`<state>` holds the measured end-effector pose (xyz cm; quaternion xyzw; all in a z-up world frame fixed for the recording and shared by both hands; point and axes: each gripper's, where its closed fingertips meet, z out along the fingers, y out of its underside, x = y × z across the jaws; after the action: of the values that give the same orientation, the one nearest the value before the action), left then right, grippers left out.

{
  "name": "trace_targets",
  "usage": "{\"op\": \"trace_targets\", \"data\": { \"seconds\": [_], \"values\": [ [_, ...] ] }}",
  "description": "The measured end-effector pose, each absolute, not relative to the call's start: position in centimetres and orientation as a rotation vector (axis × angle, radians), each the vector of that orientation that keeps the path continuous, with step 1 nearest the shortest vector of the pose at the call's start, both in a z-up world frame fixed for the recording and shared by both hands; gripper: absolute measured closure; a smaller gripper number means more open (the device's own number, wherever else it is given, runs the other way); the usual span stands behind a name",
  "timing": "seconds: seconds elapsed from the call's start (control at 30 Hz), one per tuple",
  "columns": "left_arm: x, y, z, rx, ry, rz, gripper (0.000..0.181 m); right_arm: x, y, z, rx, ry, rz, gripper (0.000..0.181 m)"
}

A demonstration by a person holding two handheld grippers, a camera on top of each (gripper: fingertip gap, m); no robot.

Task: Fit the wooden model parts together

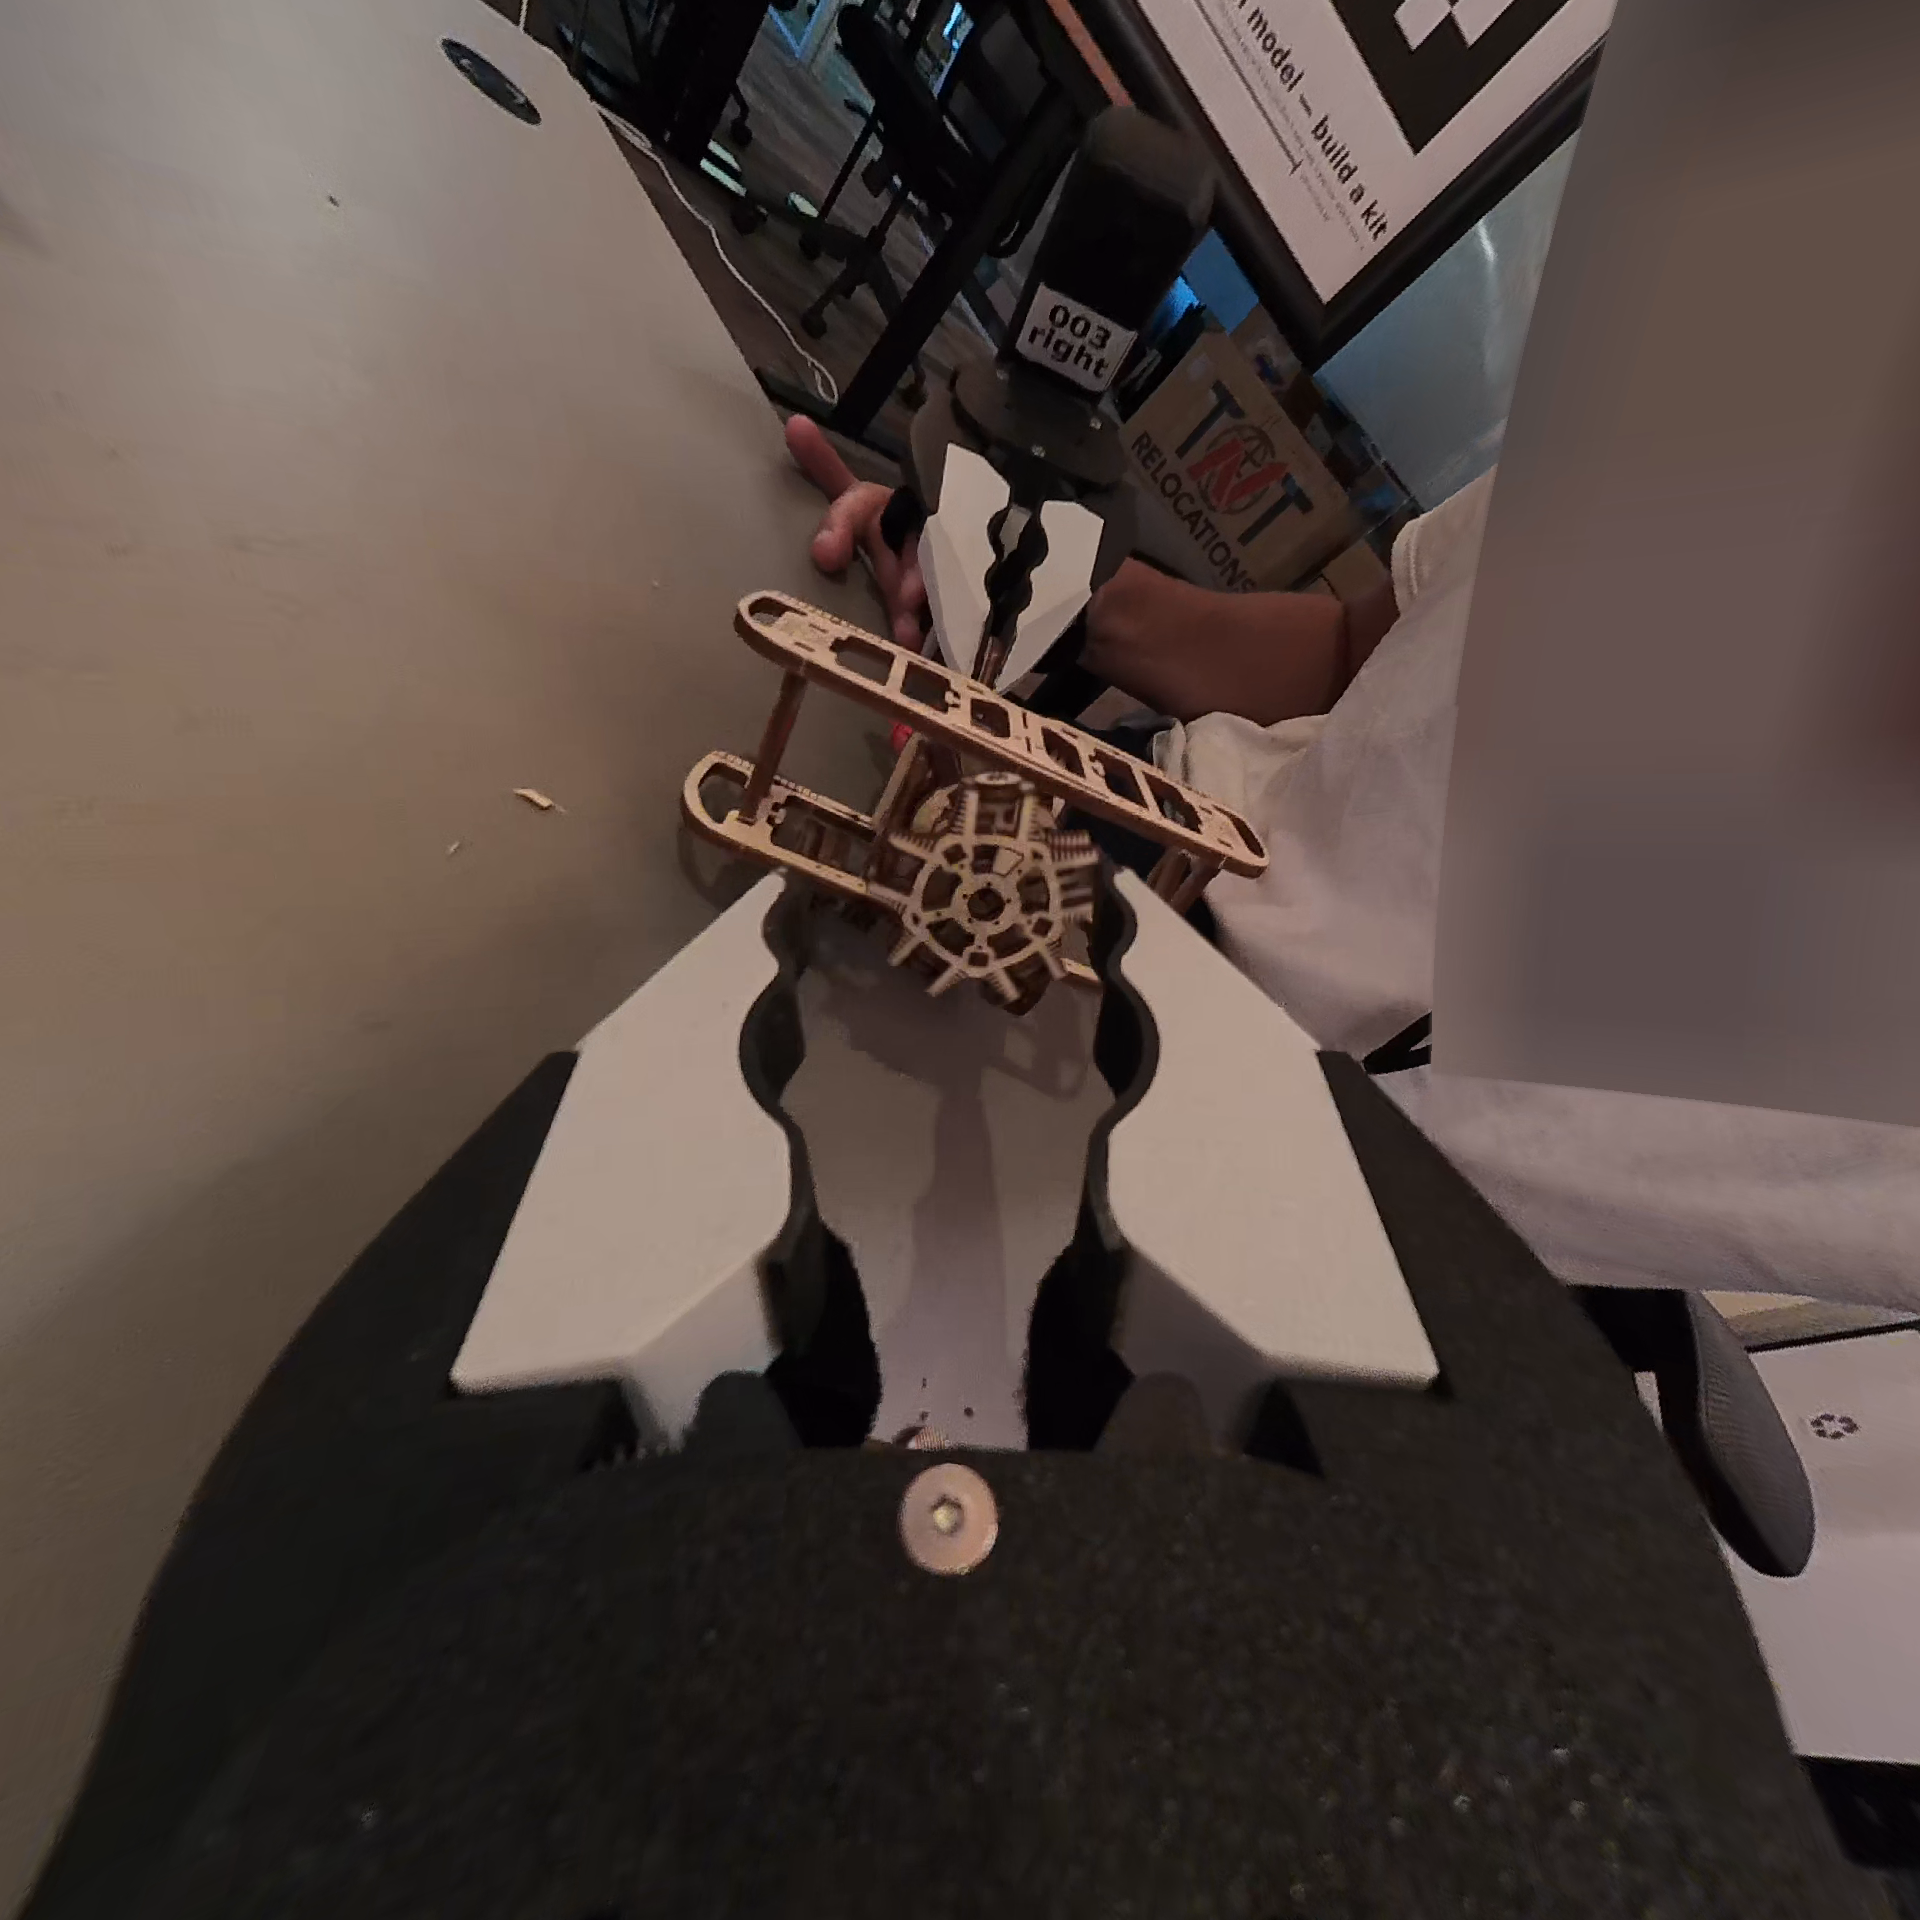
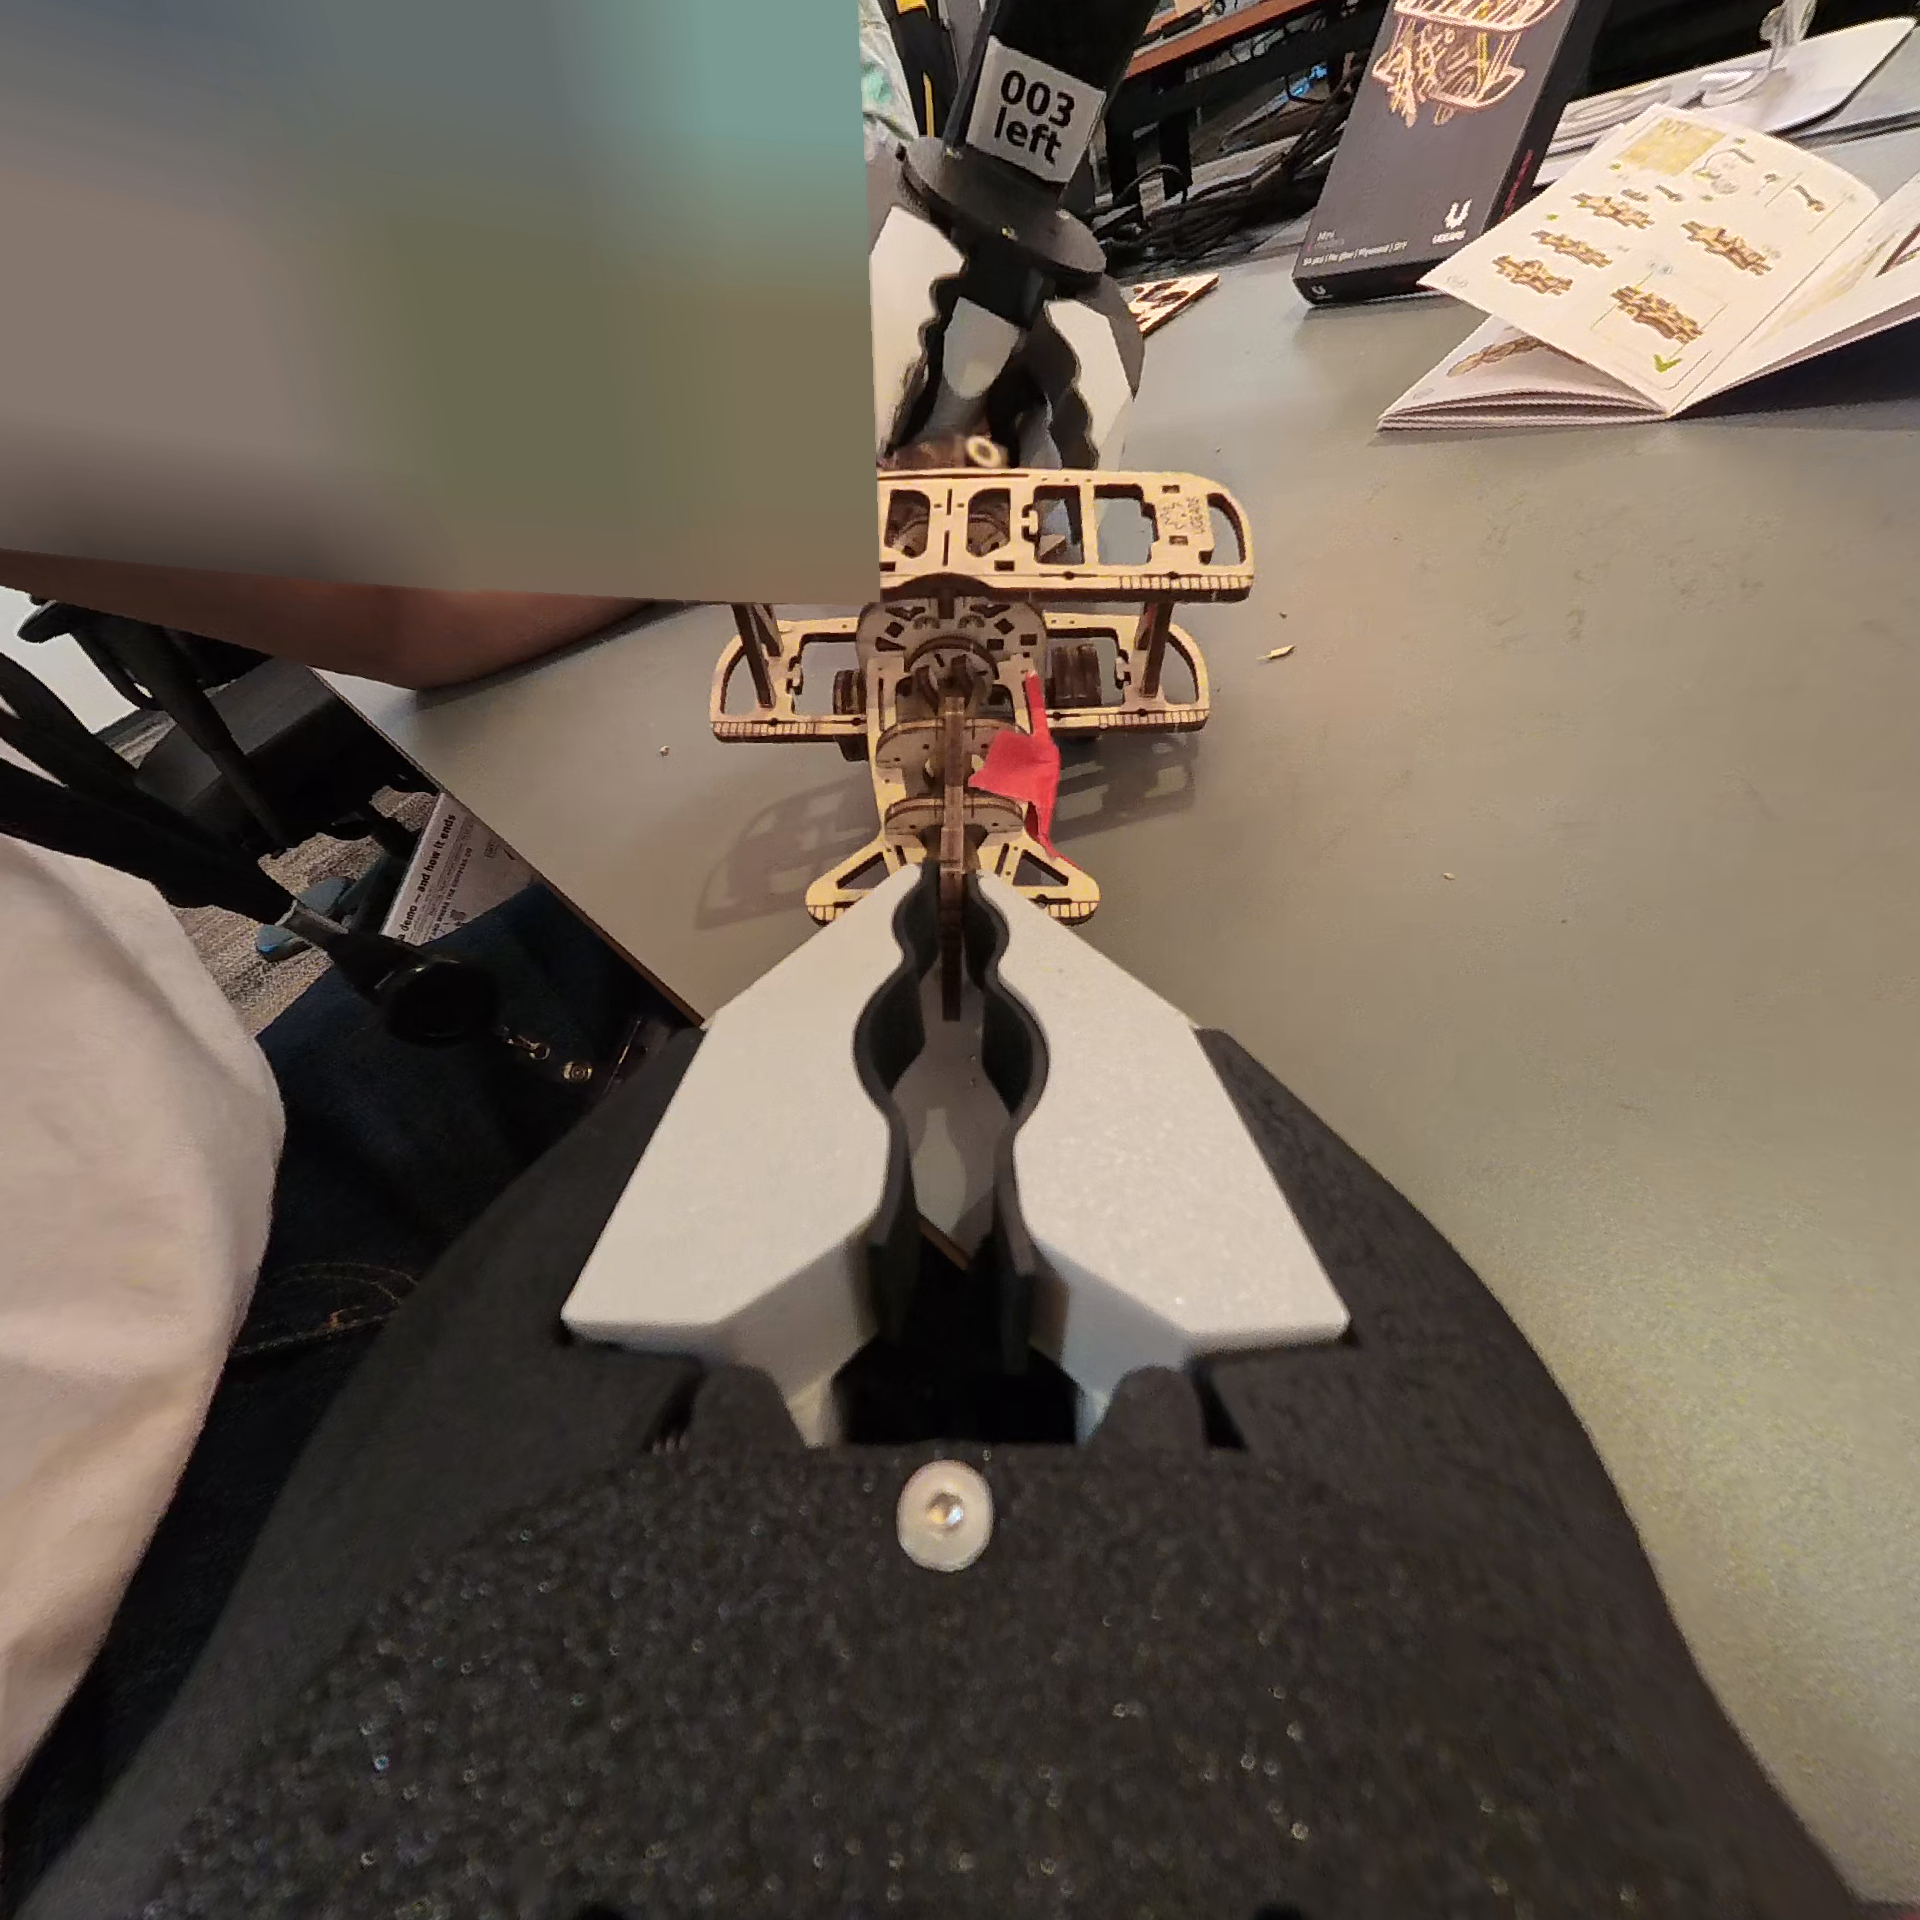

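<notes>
A wooden biplane model (image 1: 997,727) stands on the grey table (image 1: 312,520). Its round radial engine (image 1: 987,904) faces my left gripper (image 1: 951,894). That gripper is open, with the engine between its fingertips and a gap on the left side. My right gripper (image 2: 951,894) is shut on the plane's upright tail fin (image 2: 951,810), seen edge-on between its fingers. A red scrap (image 2: 1023,769) hangs on the fuselage beside the fin. The plane's upper wing (image 2: 1060,520) shows beyond. The left gripper (image 2: 997,416) shows at the nose, and the right gripper (image 1: 1003,634) behind the wing.
An open instruction booklet (image 2: 1662,260), a dark kit box (image 2: 1444,135) and a wooden parts sheet (image 2: 1174,296) lie at the far right of the table (image 2: 1507,831). Small wood chips (image 1: 535,798) lie left of the plane. A person's hand (image 1: 852,509) rests behind it. The table edge runs near the person's lap.
</notes>
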<state>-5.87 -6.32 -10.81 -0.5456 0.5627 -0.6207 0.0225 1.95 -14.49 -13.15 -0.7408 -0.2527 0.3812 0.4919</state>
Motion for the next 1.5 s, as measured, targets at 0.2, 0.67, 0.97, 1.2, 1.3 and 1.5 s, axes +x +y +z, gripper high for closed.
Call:
{"op": "trace_targets", "data": {
  "seconds": [0.2,0.67,0.97,1.2,1.3,1.5],
  "values": [
    [-6.1,-7.1,-11.3,-1.684,1.819,-1.887,0.126,1.9,-14.5,-13.2,-1.797,-0.615,0.924,0.179],
    [-6.2,-7.4,-11.6,-1.637,1.865,-1.808,0.131,1.9,-14.3,-13.2,-1.799,-0.61,0.928,0.179],
    [-6.5,-6.9,-10.4,-1.578,1.801,-1.873,0.124,1.9,-14.2,-13.2,-1.796,-0.61,0.93,0.179],
    [-6.3,-7.9,-11.6,-1.595,1.9,-1.767,0.132,1.9,-14.2,-13.2,-1.79,-0.615,0.93,0.179],
    [-6.3,-8.1,-11.5,-1.586,1.907,-1.784,0.137,1.9,-14.1,-13.2,-1.791,-0.614,0.93,0.179],
    [-6.2,-8.2,-11.1,-1.599,1.871,-1.852,0.141,1.9,-14.1,-13.3,-1.792,-0.613,0.932,0.179]
  ]
}}
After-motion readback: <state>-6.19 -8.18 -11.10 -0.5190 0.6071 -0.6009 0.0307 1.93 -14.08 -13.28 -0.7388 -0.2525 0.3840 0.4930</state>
